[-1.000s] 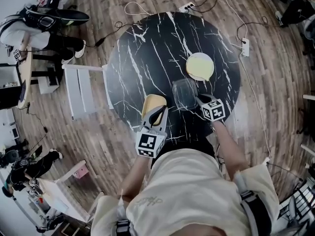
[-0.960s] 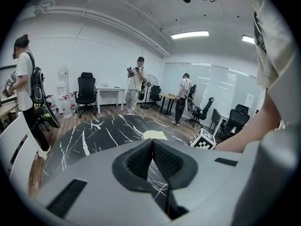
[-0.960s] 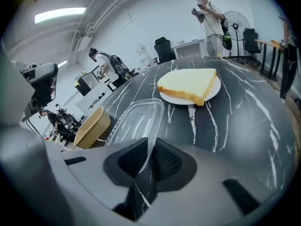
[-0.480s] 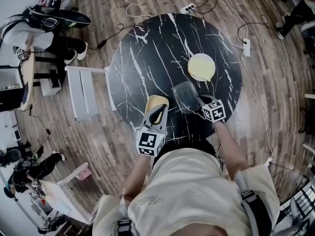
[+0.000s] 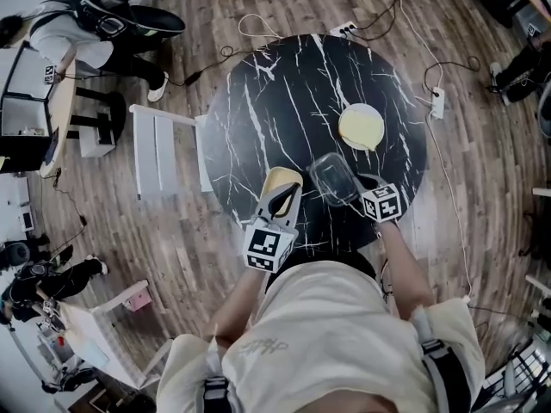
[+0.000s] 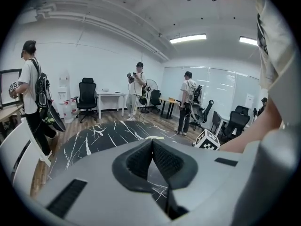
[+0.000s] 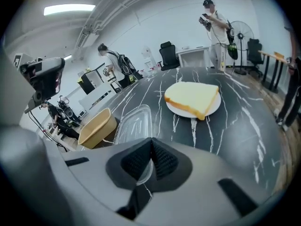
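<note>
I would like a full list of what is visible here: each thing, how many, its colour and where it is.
table: one, round, black with white veins, centre of the head view
plate: one, white, on the table's far right part
bread slice: one, pale yellow, on the plate
tan box: one, open, on the table's near edge
clear lid: one, transparent, between box and plate
chair: one, white, on the floor left of the table
power strips: two, white, on the wooden floor
bystanders: three, standing beyond the table
left gripper: grey, jaws together, empty, over the tan box
right gripper: grey, jaws shut on the clear lid's near edge
</note>
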### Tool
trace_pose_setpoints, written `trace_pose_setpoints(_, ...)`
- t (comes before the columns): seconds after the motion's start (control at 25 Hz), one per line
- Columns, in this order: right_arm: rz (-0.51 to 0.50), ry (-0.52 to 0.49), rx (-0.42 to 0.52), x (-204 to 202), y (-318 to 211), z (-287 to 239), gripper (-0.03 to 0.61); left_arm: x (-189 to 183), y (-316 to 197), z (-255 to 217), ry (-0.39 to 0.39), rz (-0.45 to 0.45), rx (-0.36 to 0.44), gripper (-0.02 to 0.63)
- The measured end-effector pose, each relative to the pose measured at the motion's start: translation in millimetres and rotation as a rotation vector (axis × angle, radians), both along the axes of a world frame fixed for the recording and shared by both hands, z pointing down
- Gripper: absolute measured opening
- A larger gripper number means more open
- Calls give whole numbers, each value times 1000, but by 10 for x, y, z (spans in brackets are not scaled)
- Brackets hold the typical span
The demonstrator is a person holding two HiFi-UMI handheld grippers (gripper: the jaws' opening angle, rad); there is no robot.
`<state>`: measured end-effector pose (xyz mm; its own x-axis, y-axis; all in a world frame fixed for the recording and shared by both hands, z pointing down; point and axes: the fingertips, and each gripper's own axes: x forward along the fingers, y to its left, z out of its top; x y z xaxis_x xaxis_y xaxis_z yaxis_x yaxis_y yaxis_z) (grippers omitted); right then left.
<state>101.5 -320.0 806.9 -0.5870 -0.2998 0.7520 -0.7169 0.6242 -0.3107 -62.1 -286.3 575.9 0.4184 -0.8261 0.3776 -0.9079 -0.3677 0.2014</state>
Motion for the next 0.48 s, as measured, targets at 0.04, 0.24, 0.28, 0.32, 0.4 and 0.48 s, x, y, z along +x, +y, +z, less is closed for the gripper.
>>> trace_pose_setpoints(0.04, -7, -1, 17, -5, -9, -68, 8, -20, 10, -18, -2, -7, 6, 17)
trace_pose_setpoints(0.24, -50, 0, 105, -7, -26, -436, 8, -100, 59, -83, -9, -32, 35, 17)
trace_pose_setpoints(0.28, -59, 4, 118, -2, -17, -497, 8, -113, 70, -96, -9, -37, 38, 17)
trace_pose_setpoints(0.32, -66, 7, 132, 7, -9, -560, 8, -125, 80, -106, -9, -43, 40, 17)
trace_pose_setpoints(0.4, -72, 7, 159, 37, -6, -688, 8, -146, 84, -122, -11, -53, 48, 17)
trace_pose_setpoints(0.48, -73, 1, 188, 62, -15, -832, 8, -160, 72, -155, -14, -58, 58, 17)
